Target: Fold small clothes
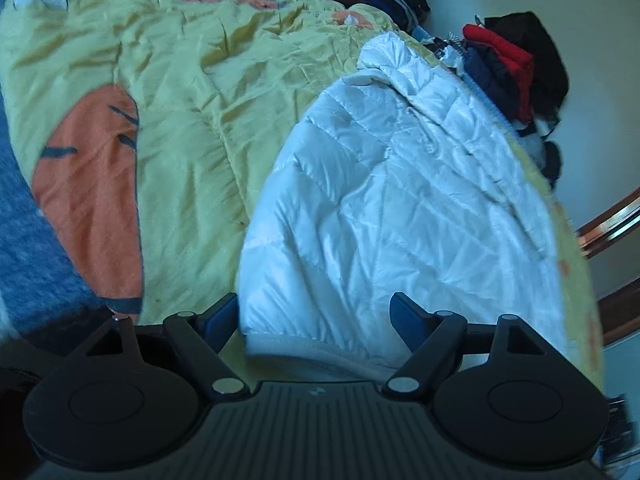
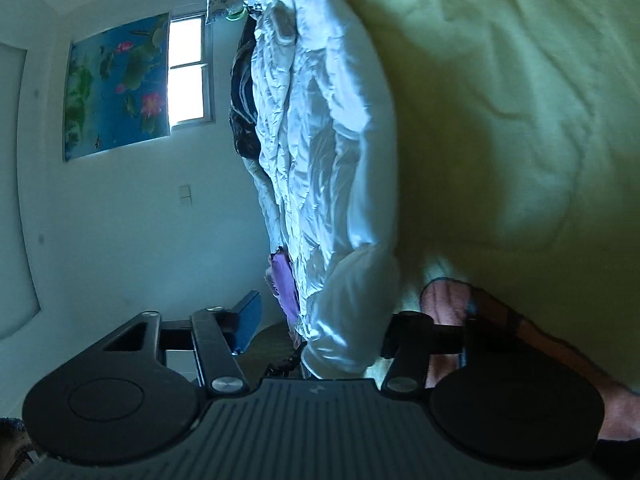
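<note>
Left gripper [image 1: 316, 316]: jaws wide apart, straddling the near hem of the white quilted puffer jacket [image 1: 384, 208]. Left finger sits at the hem's left edge, right finger over the fabric; pads not visibly pressing, nothing held.

Right gripper [image 2: 320, 320]: rolled on its side, jaws about half open. A padded edge of the same white jacket [image 2: 320, 184] lies between the fingers. The right finger is hidden behind the fabric, the blue left pad stands clear of it; can't tell if the hidden side touches.

The jacket lies flat on the bed, on a wrinkled yellow quilt with orange patches [image 1: 180, 92], running away from both grippers.

Beyond it, a pile of dark and red clothes [image 1: 512, 64] at the bed's far edge.

Far wall in the right wrist view: a blue lotus-print poster [image 2: 116, 84] beside a bright window [image 2: 188, 72].
</note>
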Demonstrator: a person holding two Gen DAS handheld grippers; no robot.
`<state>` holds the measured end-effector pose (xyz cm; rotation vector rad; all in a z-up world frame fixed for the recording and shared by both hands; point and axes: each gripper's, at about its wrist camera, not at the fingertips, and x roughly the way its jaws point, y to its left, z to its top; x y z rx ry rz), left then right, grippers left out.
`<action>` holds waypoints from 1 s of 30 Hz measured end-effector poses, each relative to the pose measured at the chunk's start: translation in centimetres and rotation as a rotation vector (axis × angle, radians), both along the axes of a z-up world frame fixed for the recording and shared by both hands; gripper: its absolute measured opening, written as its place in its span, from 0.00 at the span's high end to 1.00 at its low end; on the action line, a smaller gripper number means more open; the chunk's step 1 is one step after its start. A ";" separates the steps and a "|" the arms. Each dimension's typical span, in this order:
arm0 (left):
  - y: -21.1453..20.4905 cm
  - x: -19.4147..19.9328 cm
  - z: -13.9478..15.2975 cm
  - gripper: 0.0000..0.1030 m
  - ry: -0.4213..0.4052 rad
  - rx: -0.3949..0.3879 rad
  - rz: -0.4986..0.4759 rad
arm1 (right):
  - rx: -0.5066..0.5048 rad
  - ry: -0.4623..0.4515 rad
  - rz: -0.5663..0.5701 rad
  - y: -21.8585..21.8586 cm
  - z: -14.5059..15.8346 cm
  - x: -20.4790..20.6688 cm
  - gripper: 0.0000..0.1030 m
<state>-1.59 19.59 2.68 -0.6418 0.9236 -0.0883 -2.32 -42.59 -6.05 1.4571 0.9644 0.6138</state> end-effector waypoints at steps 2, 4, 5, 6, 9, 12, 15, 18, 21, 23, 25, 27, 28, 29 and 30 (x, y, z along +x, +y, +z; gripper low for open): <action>1.0 -0.1 -0.2 0.25 -0.010 -0.105 0.002 | 0.000 -0.002 -0.003 -0.1 0.0 -0.1 0.47; 1.8 0.0 -0.6 0.59 -0.013 -0.195 -0.007 | -0.007 -0.003 -0.005 -0.1 -0.2 -0.3 0.52; 2.2 0.1 -1.0 0.67 -0.003 -0.219 -0.006 | -0.011 -0.004 -0.004 0.2 -0.4 -0.1 0.56; 2.5 0.2 -1.4 0.70 0.014 -0.230 0.002 | -0.009 -0.004 -0.003 0.1 -0.8 -0.2 0.57; 3.1 0.2 -2.8 0.70 0.037 -0.296 0.017 | 0.013 -0.002 -0.008 0.1 -1.4 0.0 0.56; 3.5 0.2 -3.4 0.70 0.026 -0.337 0.019 | 0.056 0.004 -0.016 -0.2 -1.8 -0.1 0.56; 3.0 0.3 -2.8 0.85 0.025 -0.291 0.002 | 0.025 -0.008 -0.023 0.0 -1.6 -0.2 0.65; 2.2 0.2 -1.8 0.91 -0.003 -0.252 -0.035 | -0.074 -0.049 -0.031 0.3 -0.6 -0.4 0.75; 1.8 0.2 0.0 0.92 -0.053 -0.230 -0.053 | -0.105 -0.089 -0.035 0.7 0.4 -0.1 0.79; 1.9 0.0 1.4 0.92 -0.099 -0.247 -0.063 | -0.097 -0.119 -0.035 0.6 1.3 0.0 0.80; 2.1 -0.3 3.0 0.92 -0.150 -0.256 -0.080 | -0.091 -0.163 -0.026 0.3 2.6 0.0 0.81; 2.3 -0.7 4.3 0.92 -0.196 -0.258 -0.090 | -0.090 -0.200 -0.023 -0.3 3.8 -0.4 0.81; 2.5 -0.9 4.7 0.92 -0.211 -0.259 -0.090 | -0.090 -0.212 -0.023 -0.6 4.2 -0.6 0.81; 2.8 -1.1 5.1 0.93 -0.222 -0.269 -0.086 | -0.079 -0.223 -0.025 -1.0 4.5 -0.9 0.81; 3.2 -1.3 5.3 0.93 -0.229 -0.280 -0.081 | -0.071 -0.232 -0.030 -1.3 4.8 -1.2 0.81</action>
